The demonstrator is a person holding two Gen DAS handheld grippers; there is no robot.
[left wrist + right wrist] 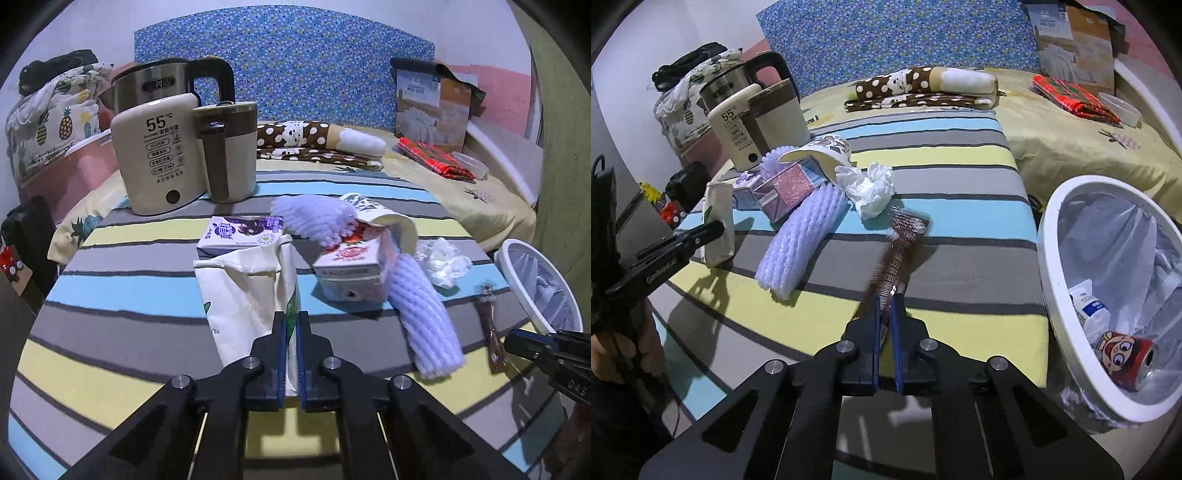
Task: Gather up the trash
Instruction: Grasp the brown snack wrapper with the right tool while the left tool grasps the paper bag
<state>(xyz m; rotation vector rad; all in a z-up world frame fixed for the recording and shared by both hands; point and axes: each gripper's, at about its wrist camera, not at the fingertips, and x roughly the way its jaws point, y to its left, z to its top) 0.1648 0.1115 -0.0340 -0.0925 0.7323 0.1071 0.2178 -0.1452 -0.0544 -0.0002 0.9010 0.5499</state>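
White paper bag [243, 295] clamped in my left tongs [291, 325]; right tongs [886, 299] clamped on brown snack wrapper [899, 247], lined trash bin [1049, 229] just right of them.

Home bedroom, bed [480, 206] with folded blanket [317, 142], kettle [162, 85]

Ahead of my left claw [291, 321] the cartons [347, 258] and foam sleeve [424, 314] crowd the striped cloth [110, 295]. Between my right claw [885, 299] and the white bin [1049, 266], bare stripes lie open.
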